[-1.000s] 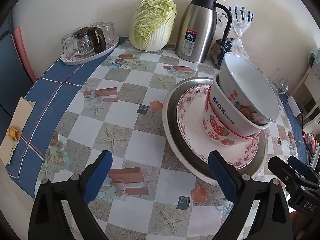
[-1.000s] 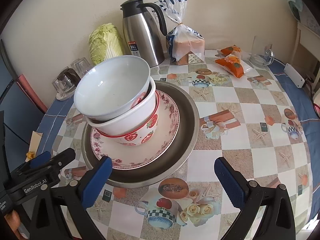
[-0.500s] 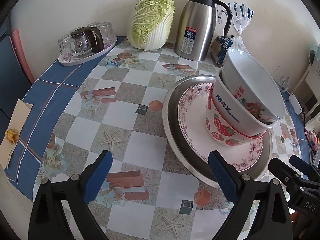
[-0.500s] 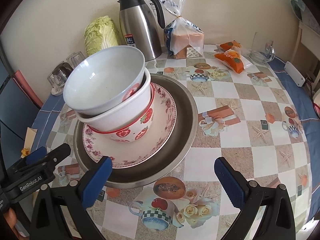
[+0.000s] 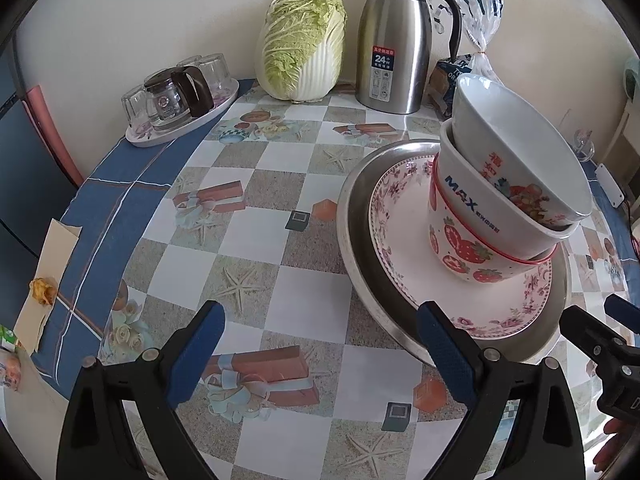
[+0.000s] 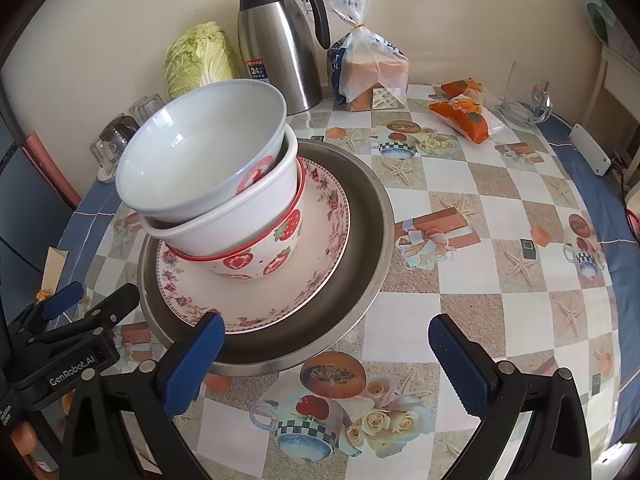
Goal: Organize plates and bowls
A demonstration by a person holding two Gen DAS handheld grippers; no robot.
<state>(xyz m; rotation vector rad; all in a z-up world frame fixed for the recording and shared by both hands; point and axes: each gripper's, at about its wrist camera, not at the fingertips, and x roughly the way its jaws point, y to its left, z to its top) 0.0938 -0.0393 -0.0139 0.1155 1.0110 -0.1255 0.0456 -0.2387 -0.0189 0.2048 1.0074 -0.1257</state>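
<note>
Hovering, both grippers held fingers wide apart, empty: left gripper (image 5: 320,340), right gripper (image 6: 324,340). Stack sat ahead of fingers on surface (image 6: 460,240): bowls (image 6: 208,184) nested, tilted, on plate (image 6: 320,264) inside tray (image 6: 360,280); largest lowest, likely for stability.

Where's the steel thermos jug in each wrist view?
Left wrist: steel thermos jug at top, right of centre, against the wall, just right of the cabbage.
Right wrist: steel thermos jug at top, left of centre, behind the tilted white bowl.
Shared landmark: the cabbage stands immediately left of the jug in both views.
</note>
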